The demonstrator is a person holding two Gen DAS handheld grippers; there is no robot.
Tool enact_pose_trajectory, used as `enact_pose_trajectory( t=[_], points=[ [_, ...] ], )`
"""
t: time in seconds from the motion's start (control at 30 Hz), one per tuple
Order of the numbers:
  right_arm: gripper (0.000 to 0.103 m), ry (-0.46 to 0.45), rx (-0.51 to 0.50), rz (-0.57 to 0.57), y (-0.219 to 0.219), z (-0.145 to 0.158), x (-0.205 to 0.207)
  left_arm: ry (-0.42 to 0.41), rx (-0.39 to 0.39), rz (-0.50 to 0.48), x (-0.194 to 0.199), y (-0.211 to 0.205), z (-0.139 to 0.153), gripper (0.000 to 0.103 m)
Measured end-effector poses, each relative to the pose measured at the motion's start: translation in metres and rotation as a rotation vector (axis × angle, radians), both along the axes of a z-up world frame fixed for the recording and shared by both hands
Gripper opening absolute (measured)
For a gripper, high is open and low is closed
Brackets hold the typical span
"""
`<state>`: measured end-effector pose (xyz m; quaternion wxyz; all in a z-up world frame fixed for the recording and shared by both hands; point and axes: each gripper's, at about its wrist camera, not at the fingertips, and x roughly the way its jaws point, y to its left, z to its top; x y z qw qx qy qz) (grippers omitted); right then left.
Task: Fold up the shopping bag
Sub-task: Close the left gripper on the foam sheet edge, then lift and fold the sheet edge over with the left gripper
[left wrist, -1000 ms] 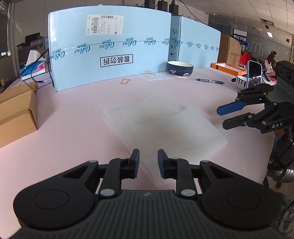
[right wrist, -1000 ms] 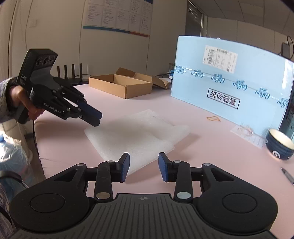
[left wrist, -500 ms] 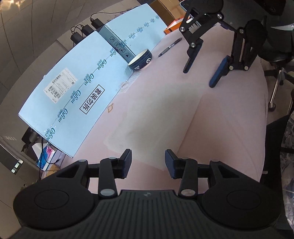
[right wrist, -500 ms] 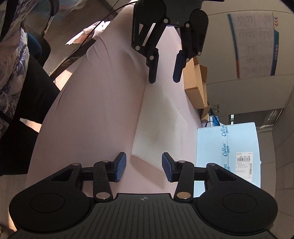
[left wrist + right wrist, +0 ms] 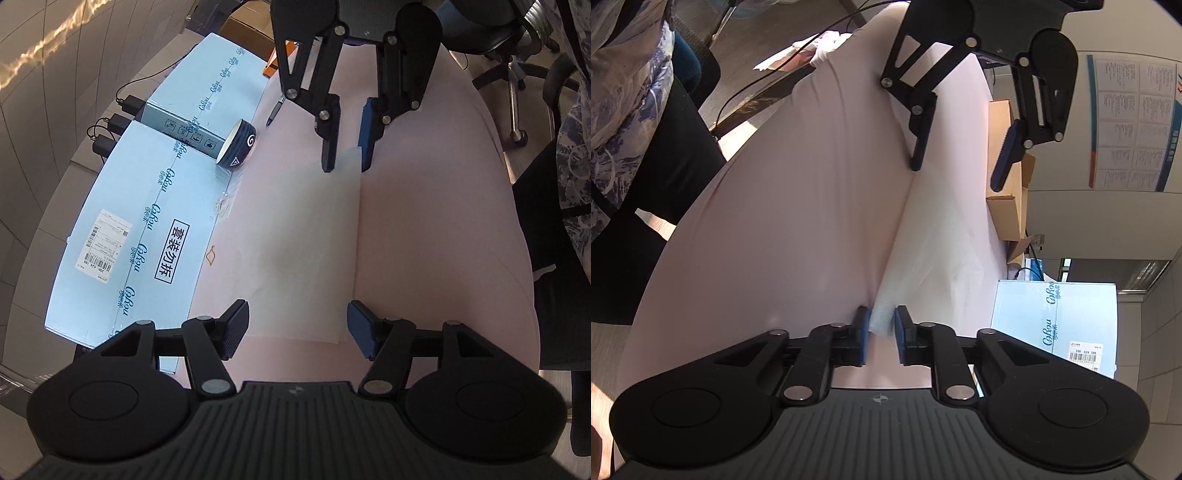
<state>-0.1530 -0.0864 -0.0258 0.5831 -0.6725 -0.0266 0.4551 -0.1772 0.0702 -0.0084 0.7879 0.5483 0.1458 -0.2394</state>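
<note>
A thin white translucent shopping bag (image 5: 306, 251) lies flat on the pink table (image 5: 436, 229); it also shows in the right wrist view (image 5: 945, 236). My left gripper (image 5: 295, 325) is open wide over the bag's near edge, its right finger at the near right corner. My right gripper (image 5: 881, 332) straddles the bag's opposite corner, jaws narrowly apart with the bag's edge between the pads. Each gripper shows in the other's view: the right (image 5: 347, 147) and the left (image 5: 960, 162).
A long light-blue carton (image 5: 147, 236) lies along the table's far side, with a dark bowl (image 5: 236, 144), a pen (image 5: 275, 110) and a rubber band (image 5: 211, 255) near it. Brown cardboard boxes (image 5: 1008, 199) sit past the bag. An office chair (image 5: 517, 70) stands beside the table.
Both grippers tilted down over the table and came to opposite ends of the bag. The left jaws opened wider. The right jaws narrowed around the bag's corner.
</note>
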Motion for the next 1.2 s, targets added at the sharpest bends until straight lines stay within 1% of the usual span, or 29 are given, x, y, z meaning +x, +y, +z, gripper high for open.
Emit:
enact_pose_trajectory(
  t=[0.07, 0.1, 0.2, 0.3, 0.4, 0.47, 0.5, 0.53, 0.57, 0.6, 0.63, 0.7, 0.73, 0.77, 0.83, 0.93, 1.0, 1.03, 1.1, 1.17, 1.2],
  points=[
    [0.004, 0.002, -0.001, 0.004, 0.001, -0.002, 0.0, 0.008, -0.008, -0.003, -0.001, 0.0, 0.002, 0.062],
    [0.004, 0.032, 0.019, -0.011, 0.002, 0.001, 0.002, 0.009, -0.011, -0.007, -0.002, 0.0, 0.002, 0.064],
    [0.002, 0.16, 0.101, -0.063, 0.001, 0.014, 0.013, 0.008, -0.013, -0.058, -0.007, -0.006, 0.002, 0.064],
    [0.002, 0.393, 0.253, -0.181, -0.002, 0.041, 0.033, -0.016, 0.015, -0.101, -0.006, -0.013, -0.001, 0.064],
    [0.002, 0.498, 0.338, -0.215, -0.011, 0.057, 0.039, -0.015, 0.024, -0.128, -0.002, -0.014, -0.001, 0.063],
    [0.002, 0.556, 0.379, -0.233, -0.015, 0.065, 0.042, -0.006, 0.04, -0.143, 0.001, -0.014, -0.002, 0.06],
    [0.002, 0.584, 0.393, -0.245, -0.017, 0.067, 0.044, 0.003, 0.042, -0.144, 0.003, -0.014, -0.002, 0.054],
    [0.002, 0.612, 0.406, -0.256, -0.019, 0.069, 0.045, 0.02, 0.039, -0.136, 0.006, -0.015, -0.001, 0.044],
    [0.002, 0.639, 0.42, -0.268, -0.022, 0.071, 0.047, 0.045, 0.035, -0.119, 0.01, -0.015, 0.0, 0.038],
    [0.002, 0.669, 0.432, -0.277, -0.023, 0.072, 0.05, 0.076, 0.029, -0.091, 0.015, -0.016, 0.0, 0.014],
    [0.002, 0.698, 0.445, -0.285, -0.025, 0.073, 0.052, 0.108, 0.018, -0.06, 0.019, -0.016, 0.002, 0.001],
    [0.002, 0.8, 0.468, -0.302, -0.029, 0.075, 0.058, 0.187, -0.026, -0.007, 0.025, -0.014, 0.007, 0.001],
    [0.002, 0.86, 0.483, -0.317, -0.031, 0.075, 0.063, 0.245, -0.067, 0.021, 0.028, -0.013, 0.012, 0.001],
    [0.002, 0.92, 0.499, -0.334, -0.033, 0.074, 0.069, 0.316, -0.114, 0.057, 0.032, -0.011, 0.018, 0.001],
    [0.002, 1.037, 0.525, -0.367, -0.035, 0.072, 0.08, 0.482, -0.218, 0.14, 0.045, -0.005, 0.03, 0.001],
    [0.002, 1.259, 0.591, -0.442, -0.039, 0.063, 0.102, 0.746, -0.384, 0.266, 0.068, 0.014, 0.043, 0.003],
    [0.002, 1.377, 0.644, -0.496, -0.04, 0.054, 0.116, 0.88, -0.437, 0.291, 0.082, 0.026, 0.044, 0.005],
    [0.002, 1.436, 0.671, -0.523, -0.04, 0.049, 0.122, 0.922, -0.451, 0.303, 0.088, 0.031, 0.043, 0.009],
    [0.002, 1.482, 0.705, -0.542, -0.041, 0.046, 0.131, 0.992, -0.504, 0.324, 0.101, 0.041, 0.04, 0.012],
    [0.003, 1.504, 0.745, -0.557, -0.041, 0.042, 0.138, 1.069, -0.587, 0.362, 0.116, 0.055, 0.037, 0.016],
    [0.003, 1.504, 0.747, -0.567, -0.04, 0.041, 0.141, 1.085, -0.616, 0.374, 0.122, 0.06, 0.035, 0.022]
  ],
)
